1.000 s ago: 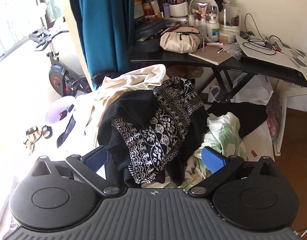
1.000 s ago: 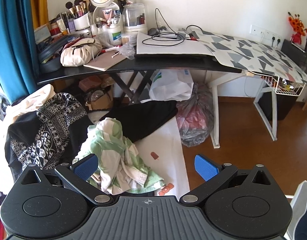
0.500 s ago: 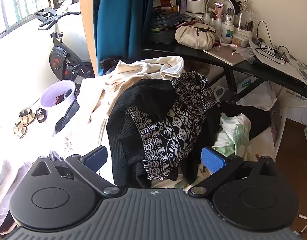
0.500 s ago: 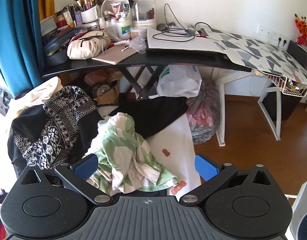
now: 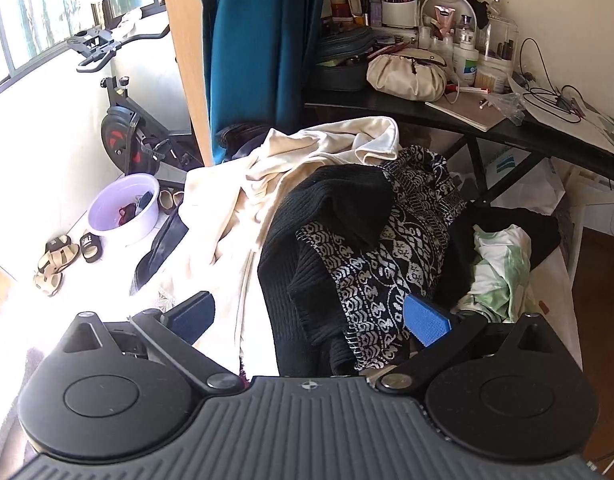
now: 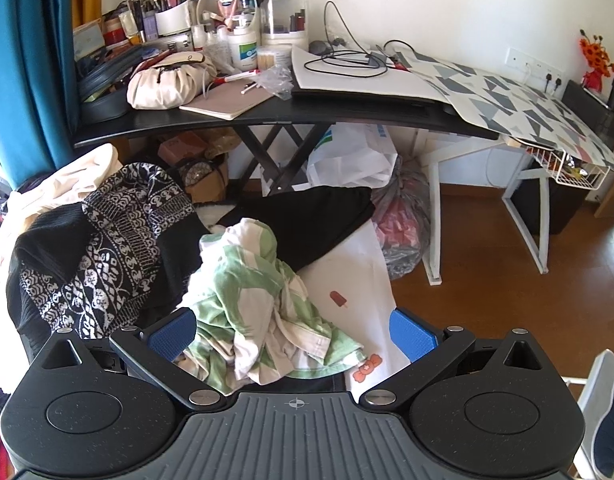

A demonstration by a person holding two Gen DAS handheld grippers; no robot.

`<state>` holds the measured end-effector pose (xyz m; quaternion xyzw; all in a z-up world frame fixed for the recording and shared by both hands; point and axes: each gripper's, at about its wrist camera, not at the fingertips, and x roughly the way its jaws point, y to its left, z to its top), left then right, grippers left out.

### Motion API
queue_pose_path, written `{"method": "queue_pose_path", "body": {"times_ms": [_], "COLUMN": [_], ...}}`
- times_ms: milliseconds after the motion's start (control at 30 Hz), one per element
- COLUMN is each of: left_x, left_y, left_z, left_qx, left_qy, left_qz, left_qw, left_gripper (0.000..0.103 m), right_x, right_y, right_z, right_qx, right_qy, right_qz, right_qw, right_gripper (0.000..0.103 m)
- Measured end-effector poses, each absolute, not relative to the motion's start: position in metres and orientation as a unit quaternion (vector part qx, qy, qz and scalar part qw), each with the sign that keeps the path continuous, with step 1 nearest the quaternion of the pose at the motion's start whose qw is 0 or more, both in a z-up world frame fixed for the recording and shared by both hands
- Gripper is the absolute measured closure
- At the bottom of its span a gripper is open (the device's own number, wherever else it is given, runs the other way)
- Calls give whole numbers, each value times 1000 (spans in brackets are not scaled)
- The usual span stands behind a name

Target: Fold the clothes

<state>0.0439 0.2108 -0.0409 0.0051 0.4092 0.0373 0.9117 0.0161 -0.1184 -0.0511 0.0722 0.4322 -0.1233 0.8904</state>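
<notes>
Left wrist view: your left gripper (image 5: 309, 314) is spread wide and empty, above a heap holding a black knit (image 5: 307, 248), a black-and-white patterned garment (image 5: 391, 264) and a cream cloth (image 5: 307, 152).

Right wrist view: your right gripper (image 6: 293, 334) is equally wide, holding nothing, over a crumpled green-and-white garment (image 6: 259, 296) lying on a white sheet (image 6: 359, 276), near its right edge.

Hardly any lettering resolves. A black slide sandal (image 5: 90, 245) on the floor at far left carries white letters, too small to read. The blue-green label on the white pump bottle (image 6: 243, 53) on the desk is blurred.
</notes>
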Motion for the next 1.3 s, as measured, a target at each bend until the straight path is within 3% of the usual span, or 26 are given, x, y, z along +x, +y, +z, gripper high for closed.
{"method": "queue_pose_path", "body": {"times_ms": [633, 1300], "left_x": [48, 104], "left_y": [270, 246], "left_z": [-44, -55], "left_qx": [-90, -26], "left_qy": [399, 413], "left_qz": [59, 90], "left_qw": [911, 906], "left_gripper": [1, 1], "right_x": [29, 93], "right_y": [-92, -100], "right_z": [-54, -98], "right_qx": [73, 60], "right_qy": [435, 459], "right_qz": [-89, -52], "right_qw": [893, 885], "right_gripper": [1, 1]}}
